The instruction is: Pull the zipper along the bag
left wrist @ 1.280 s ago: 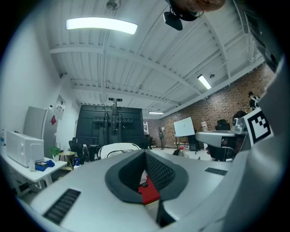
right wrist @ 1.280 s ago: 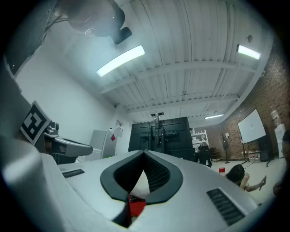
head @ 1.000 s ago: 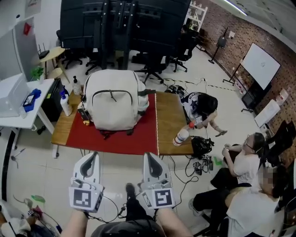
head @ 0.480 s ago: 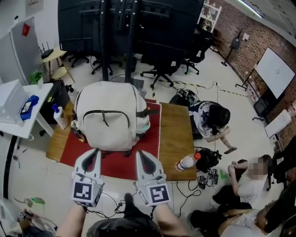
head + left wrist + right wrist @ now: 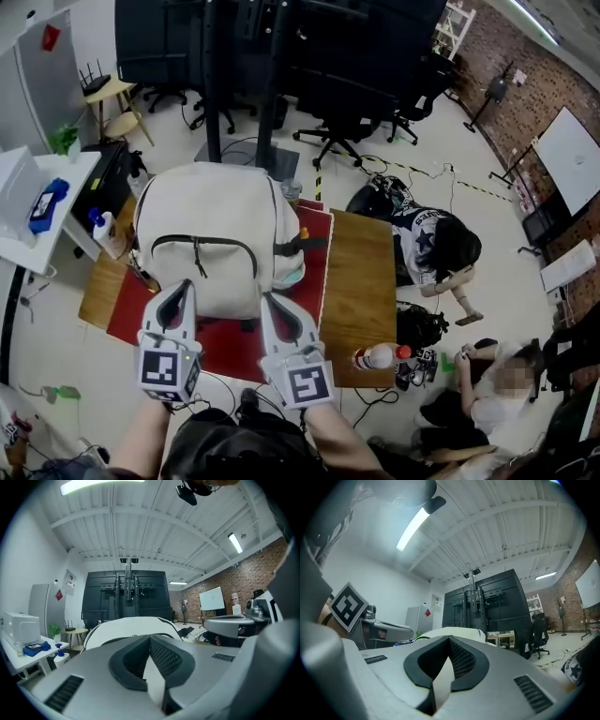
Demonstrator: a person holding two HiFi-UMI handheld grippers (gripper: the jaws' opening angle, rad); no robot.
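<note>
Two empty grippers: your left gripper [image 5: 178, 287] and right gripper [image 5: 266, 300] are each pinched fully together on nothing. Over the last second you have closed in on the white backpack [image 5: 211, 220], which stands with the red mat [image 5: 225, 342] beneath it. Both tips now sit at the backpack's near lower edge. Its front zipper [image 5: 202, 241] looks untouched, so pulling hasn't begun.

The bag [image 5: 211, 211] is off-white with a dark zipper [image 5: 216, 240] line. Beneath the bag, the mat [image 5: 314, 291] is red and the table [image 5: 361, 272] brown wood. The left gripper [image 5: 178, 286] and right gripper [image 5: 265, 298] are pale grey, their markers black-and-white.
</note>
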